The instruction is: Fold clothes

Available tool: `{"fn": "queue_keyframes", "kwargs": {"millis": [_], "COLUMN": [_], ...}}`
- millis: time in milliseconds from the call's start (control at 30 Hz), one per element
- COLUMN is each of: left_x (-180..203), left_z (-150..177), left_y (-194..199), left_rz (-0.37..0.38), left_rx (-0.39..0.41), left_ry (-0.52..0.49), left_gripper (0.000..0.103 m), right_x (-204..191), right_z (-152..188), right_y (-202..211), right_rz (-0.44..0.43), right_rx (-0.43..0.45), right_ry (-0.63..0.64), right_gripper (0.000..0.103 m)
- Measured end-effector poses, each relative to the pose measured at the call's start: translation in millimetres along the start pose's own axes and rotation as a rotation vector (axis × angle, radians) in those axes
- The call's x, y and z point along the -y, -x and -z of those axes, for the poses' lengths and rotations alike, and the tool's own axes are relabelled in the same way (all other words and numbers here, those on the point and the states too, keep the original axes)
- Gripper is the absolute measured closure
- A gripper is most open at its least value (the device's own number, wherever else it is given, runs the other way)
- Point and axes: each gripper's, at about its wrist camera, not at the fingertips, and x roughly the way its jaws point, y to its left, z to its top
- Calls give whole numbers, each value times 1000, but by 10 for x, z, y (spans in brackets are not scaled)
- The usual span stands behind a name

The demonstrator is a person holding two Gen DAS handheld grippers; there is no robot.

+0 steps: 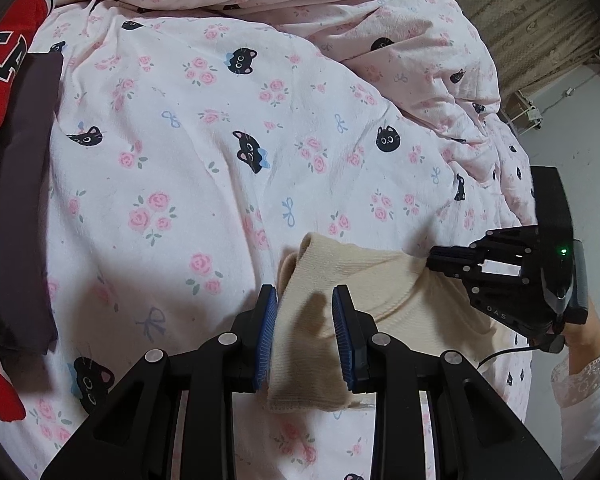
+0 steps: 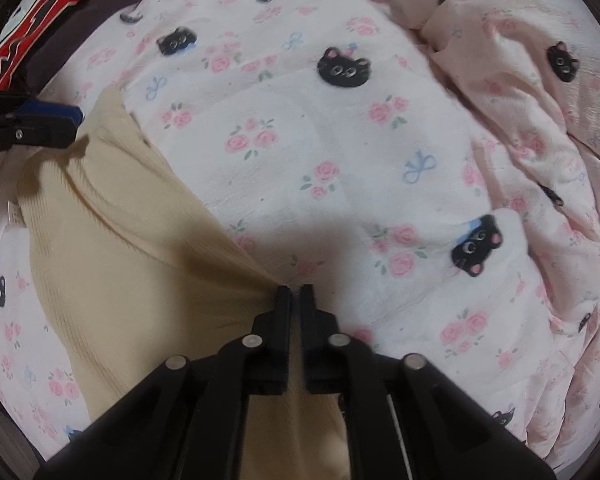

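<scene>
Pink cat-and-rose print duvet (image 1: pixel 204 184), beige patterned curtain (image 1: pixel 532 28), grey wall (image 1: pixel 580 136)

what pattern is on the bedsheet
Pale pink bedsheet with black cat faces, pink roses and blue bows; clearest in the left wrist view.

**Hidden, cut off, blurred**

Red jersey (image 1: pixel 4 92): cut by left edge of the left wrist view; lettering only partly readable. Dark garment (image 1: pixel 24 200) overlaps it, lower end in shadow. Cream top (image 1: pixel 380 280): near hem hidden behind left gripper (image 1: pixel 305 336); far corner covered by right gripper (image 1: pixel 428 262). Sleeve (image 1: pixel 584 376) runs off the right edge. Right wrist view soft throughout; top (image 2: pixel 120 240) passes under the jaws, grip point not resolvable.
</scene>
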Motion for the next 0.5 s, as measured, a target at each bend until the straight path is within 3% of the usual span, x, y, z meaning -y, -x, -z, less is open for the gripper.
{"fn": "queue_keyframes", "kwargs": {"millis": [133,267,333,400,467,500], "left_x": [62,195,257,297,310,306], "left_z": [-33,-70,-77,-55,-43,-47], "left_y": [66,-27,-92,-204,-295,-341], "left_rz": [40,86,97,68,28,11], "left_rx": [41,17,-1,-28,-43,-43], "left_ry": [-24,-74,-95,-113,-127,-131], "left_gripper": [78,78,78,78,78,78], "right_x": [147,89,-182,-333,-455,-568], "right_z": [159,437,411,141,481,496], "right_y": [367,732,783,570,616,411], "right_rz": [-2,-68,-105,-134,-179,-213], "right_rx": [99,181,203,219,235,243], "right_ry": [-66,-100,-101,-98,-107,-119], "right_gripper": [86,86,86,86,86,85]}}
